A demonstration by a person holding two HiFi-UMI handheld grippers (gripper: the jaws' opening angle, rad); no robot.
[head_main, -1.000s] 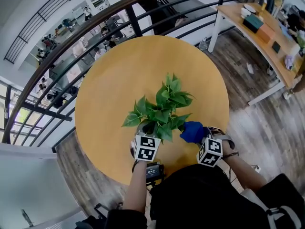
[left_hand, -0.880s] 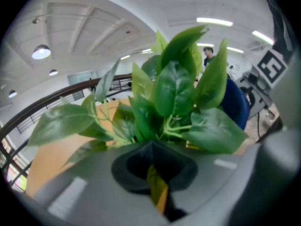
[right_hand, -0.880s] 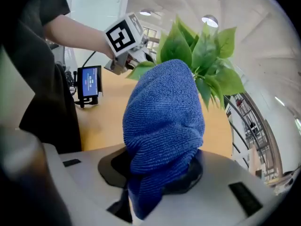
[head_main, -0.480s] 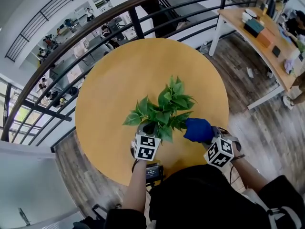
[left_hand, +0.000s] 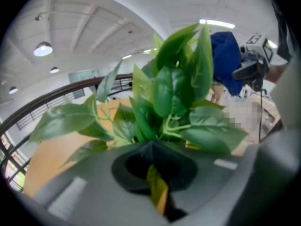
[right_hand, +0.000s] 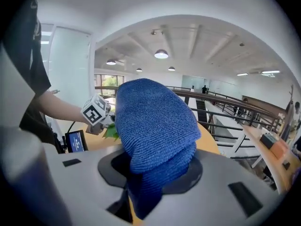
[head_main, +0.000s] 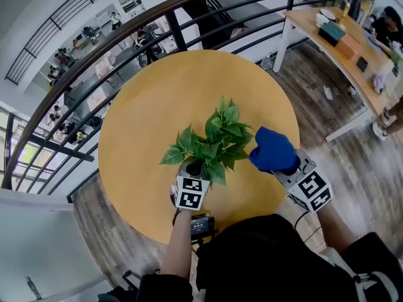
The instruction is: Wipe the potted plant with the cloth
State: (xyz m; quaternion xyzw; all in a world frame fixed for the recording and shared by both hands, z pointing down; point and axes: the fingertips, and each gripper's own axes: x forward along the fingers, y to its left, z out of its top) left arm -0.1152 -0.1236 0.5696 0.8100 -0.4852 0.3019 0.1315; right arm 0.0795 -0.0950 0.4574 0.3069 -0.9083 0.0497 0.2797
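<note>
The potted plant (head_main: 214,140) stands on the round wooden table (head_main: 145,106), its green leaves (left_hand: 174,88) filling the left gripper view. Leaves and the gripper hide most of the pot (head_main: 187,168). My left gripper (head_main: 192,173) sits at the pot's near side, and its jaws look shut on the rim (left_hand: 153,149). My right gripper (head_main: 281,166) is shut on a bunched blue cloth (head_main: 272,148) (right_hand: 153,121). The cloth hangs just right of the leaves, close to them. I cannot tell if it touches them. The cloth (left_hand: 226,60) also shows behind the leaves.
A dark metal railing (head_main: 126,30) curves round the table's far side above an open lower floor. A long wooden desk (head_main: 352,49) with boxes stands at the far right. A small screen device (head_main: 200,225) sits at the table's near edge by my body.
My right gripper carried the blue cloth up and to the right, from the plant's lower right leaves to beside its upper right. The left gripper and plant stayed put.
</note>
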